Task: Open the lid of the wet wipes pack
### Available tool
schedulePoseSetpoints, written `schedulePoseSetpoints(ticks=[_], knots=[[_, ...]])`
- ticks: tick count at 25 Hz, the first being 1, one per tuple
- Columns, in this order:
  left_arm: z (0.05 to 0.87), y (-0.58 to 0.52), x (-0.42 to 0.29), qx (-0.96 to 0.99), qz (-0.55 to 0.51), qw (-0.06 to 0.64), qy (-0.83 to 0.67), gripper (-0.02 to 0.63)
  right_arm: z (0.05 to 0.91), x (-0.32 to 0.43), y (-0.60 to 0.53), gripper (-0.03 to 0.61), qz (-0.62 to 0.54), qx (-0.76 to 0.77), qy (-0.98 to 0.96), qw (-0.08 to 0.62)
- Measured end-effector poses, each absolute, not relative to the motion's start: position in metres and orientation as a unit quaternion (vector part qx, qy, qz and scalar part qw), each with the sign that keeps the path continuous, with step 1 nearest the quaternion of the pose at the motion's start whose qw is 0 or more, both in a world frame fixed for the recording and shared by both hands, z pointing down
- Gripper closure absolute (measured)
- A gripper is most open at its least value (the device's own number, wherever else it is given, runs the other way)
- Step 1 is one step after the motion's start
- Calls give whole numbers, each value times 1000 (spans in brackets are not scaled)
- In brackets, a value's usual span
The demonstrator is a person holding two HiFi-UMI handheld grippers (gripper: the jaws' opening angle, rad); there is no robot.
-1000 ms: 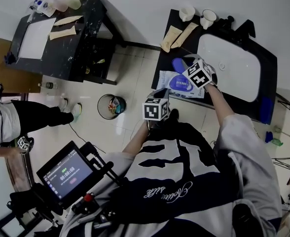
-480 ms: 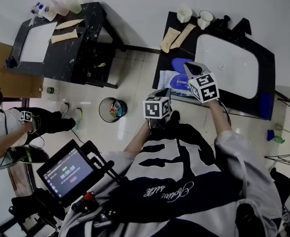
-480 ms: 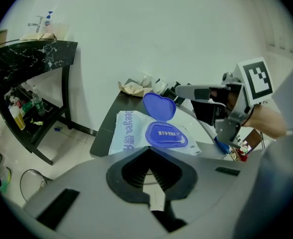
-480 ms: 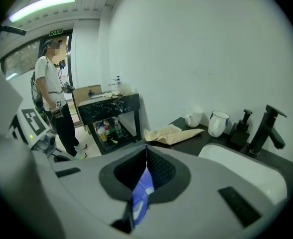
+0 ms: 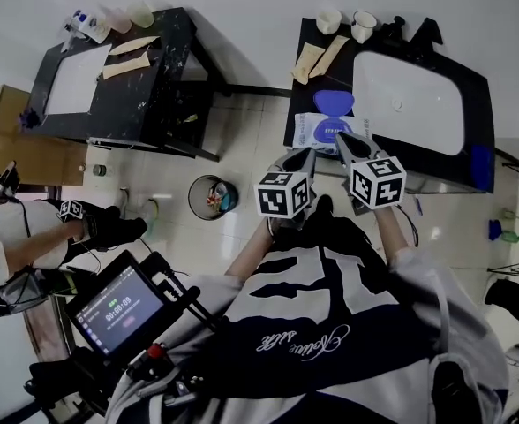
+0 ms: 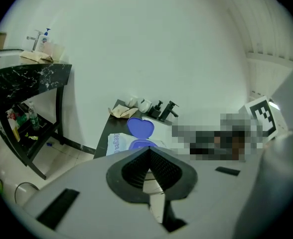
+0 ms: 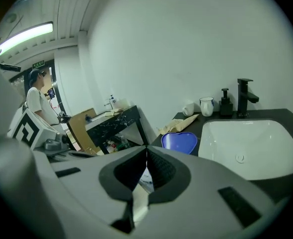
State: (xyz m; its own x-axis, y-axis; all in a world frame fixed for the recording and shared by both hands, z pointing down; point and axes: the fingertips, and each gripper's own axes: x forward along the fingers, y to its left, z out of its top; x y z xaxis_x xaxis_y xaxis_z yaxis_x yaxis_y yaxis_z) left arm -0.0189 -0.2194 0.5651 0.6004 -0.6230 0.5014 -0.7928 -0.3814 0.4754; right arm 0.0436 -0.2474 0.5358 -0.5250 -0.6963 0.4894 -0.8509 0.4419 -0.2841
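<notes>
Black counter [image 5: 308, 91] bears sink [image 5: 418, 104] and open-lidded wipes pack [image 5: 317, 132].

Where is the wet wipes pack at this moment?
Head view, upper centre: the wet wipes pack lies on the black counter left of the white sink, blue lid flipped open.

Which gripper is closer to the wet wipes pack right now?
Right, by a little. The right gripper is at the near edge of the wet wipes pack, below its open lid. The left gripper sits just off the pack's near left corner.
</notes>
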Motion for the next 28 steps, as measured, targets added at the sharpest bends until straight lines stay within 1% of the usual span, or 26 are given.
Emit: schedulePoseSetpoints(ticks=[6,12,15,21,28], knots=[[518,-174,-41,842,90,329,-418,615,507,20,-189,577,255,483,-828,123],[507,-138,-52,857,86,316,-399,615,502,5,-141,578,265,502,-818,97],[510,-118,-55,861,87,319,-386,615,504,1,-116,578,273,512,-810,88],[514,-85,-46,863,82,345,-359,615,506,-3,-71,578,280,518,-803,97],[506,-60,-32,872,84,330,-352,615,499,7,-51,578,276,522,-801,96]])
